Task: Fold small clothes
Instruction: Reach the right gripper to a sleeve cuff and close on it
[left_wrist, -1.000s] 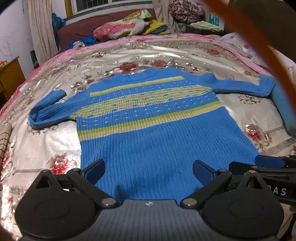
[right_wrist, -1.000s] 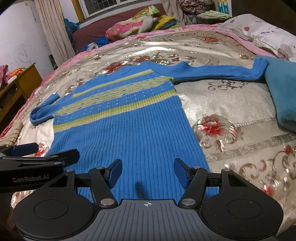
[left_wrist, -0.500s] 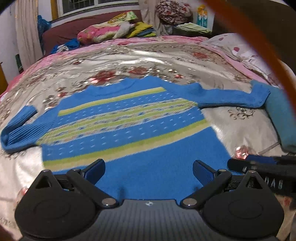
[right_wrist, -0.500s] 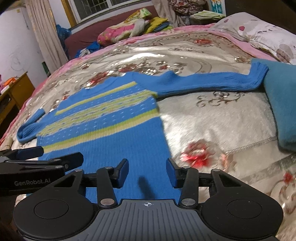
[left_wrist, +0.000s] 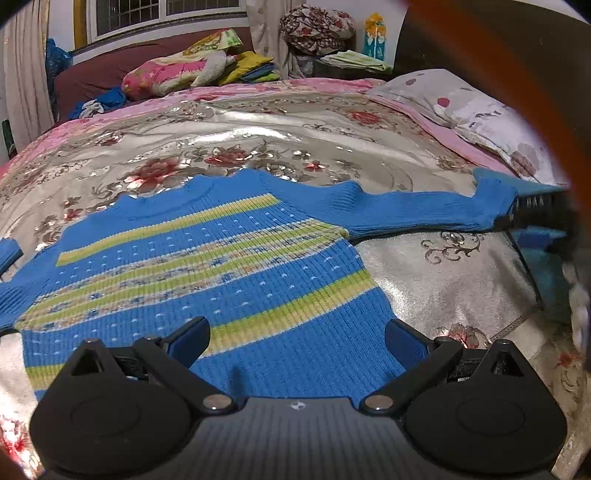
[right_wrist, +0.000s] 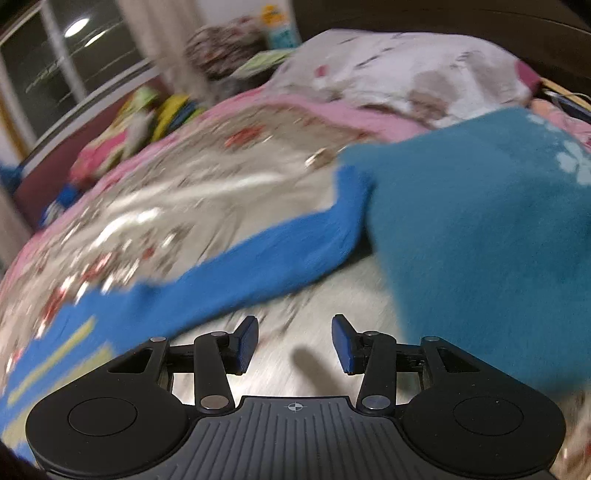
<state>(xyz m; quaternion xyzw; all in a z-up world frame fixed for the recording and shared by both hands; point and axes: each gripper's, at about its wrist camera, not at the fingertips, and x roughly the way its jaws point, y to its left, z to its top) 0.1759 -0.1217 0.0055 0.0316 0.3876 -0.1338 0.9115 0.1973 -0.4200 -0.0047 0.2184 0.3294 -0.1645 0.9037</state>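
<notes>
A blue knitted sweater (left_wrist: 221, 258) with yellow-green stripes lies flat, front up, on the bed, its right sleeve (left_wrist: 424, 210) stretched out sideways. My left gripper (left_wrist: 295, 328) hangs open over the lower body of the sweater, with nothing between its fingers. In the blurred right wrist view, my right gripper (right_wrist: 294, 325) is open over bare bedspread. It sits just short of the sleeve (right_wrist: 277, 258), whose cuff runs under a teal cloth (right_wrist: 480, 221). Nothing is between its pads. The left sleeve is mostly cut off at the left edge of the left wrist view.
The bed has a shiny floral bedspread (left_wrist: 295, 140). A patterned pillow (left_wrist: 480, 114) lies at the right, and the teal cloth (left_wrist: 546, 280) lies next to the cuff. Folded bedding (left_wrist: 192, 70) is piled at the far end. An orange cable (left_wrist: 498, 66) crosses the top right.
My right gripper swung right, from the sweater's hem to the outstretched sleeve, rolled, and its jaws narrowed. My left gripper moved up the sweater body, from the hem toward the stripes.
</notes>
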